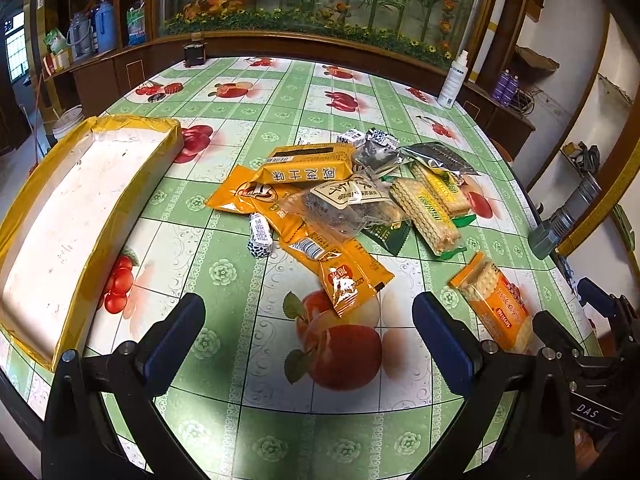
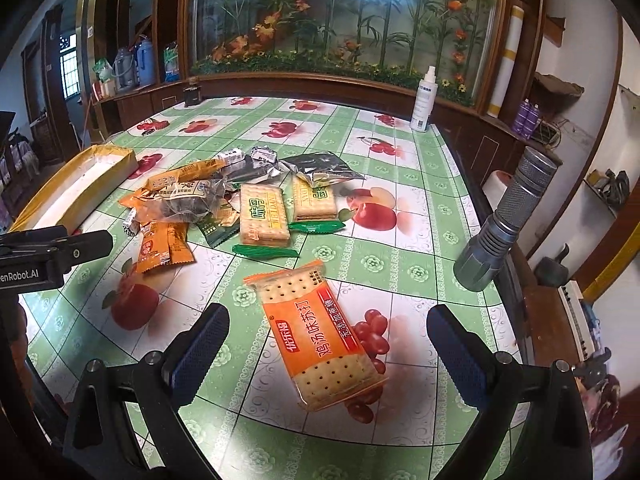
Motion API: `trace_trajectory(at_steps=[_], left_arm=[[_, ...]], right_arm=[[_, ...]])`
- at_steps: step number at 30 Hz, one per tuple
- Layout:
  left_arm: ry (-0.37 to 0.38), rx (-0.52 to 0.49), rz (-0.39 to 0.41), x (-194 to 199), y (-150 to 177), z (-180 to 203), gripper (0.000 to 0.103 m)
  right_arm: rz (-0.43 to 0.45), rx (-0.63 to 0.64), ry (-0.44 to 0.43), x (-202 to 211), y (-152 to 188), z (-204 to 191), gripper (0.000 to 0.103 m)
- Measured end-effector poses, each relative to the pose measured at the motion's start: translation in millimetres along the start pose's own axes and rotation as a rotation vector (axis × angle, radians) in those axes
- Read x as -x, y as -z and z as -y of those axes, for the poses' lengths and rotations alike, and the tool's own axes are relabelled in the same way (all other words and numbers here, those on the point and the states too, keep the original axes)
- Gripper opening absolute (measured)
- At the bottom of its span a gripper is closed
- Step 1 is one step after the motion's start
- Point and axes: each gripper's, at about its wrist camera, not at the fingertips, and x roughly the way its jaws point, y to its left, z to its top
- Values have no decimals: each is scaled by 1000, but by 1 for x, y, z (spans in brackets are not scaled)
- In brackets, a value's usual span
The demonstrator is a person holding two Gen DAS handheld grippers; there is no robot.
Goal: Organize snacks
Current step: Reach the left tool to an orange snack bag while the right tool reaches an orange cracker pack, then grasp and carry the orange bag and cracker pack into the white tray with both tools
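Right gripper (image 2: 326,356) stands wide open and empty, its jaws either side of the orange cracker packet (image 2: 320,336) lying flat on the counter (image 2: 400,264). Left gripper (image 1: 308,340) is likewise wide open, holding nothing, above bare cloth. Risk: the glossy film may slip from the pads, or a firm squeeze may crack the biscuits. The snack pile (image 1: 340,196) lies at twelve o'clock from the left gripper; the yellow-edged tray (image 1: 132,126), at ten o'clock, holds nothing.
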Motion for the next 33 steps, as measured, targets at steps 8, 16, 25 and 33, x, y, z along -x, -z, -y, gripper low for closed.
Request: trace_trajectory(at_steps=[8, 16, 25, 33], left_arm=[[15, 49, -50, -25, -4, 9, 103], [-47, 176, -106, -73, -17, 17, 103], [-131, -19, -117, -88, -18, 23, 103], [-100, -109, -59, -74, -19, 0, 43]], right_arm=[[-51, -95, -137, -11, 11, 16, 100], [-95, -88, -175, -32, 14, 18, 100], [-208, 10, -151, -86, 10, 1, 102], [-213, 47, -161, -84, 10, -4, 96]])
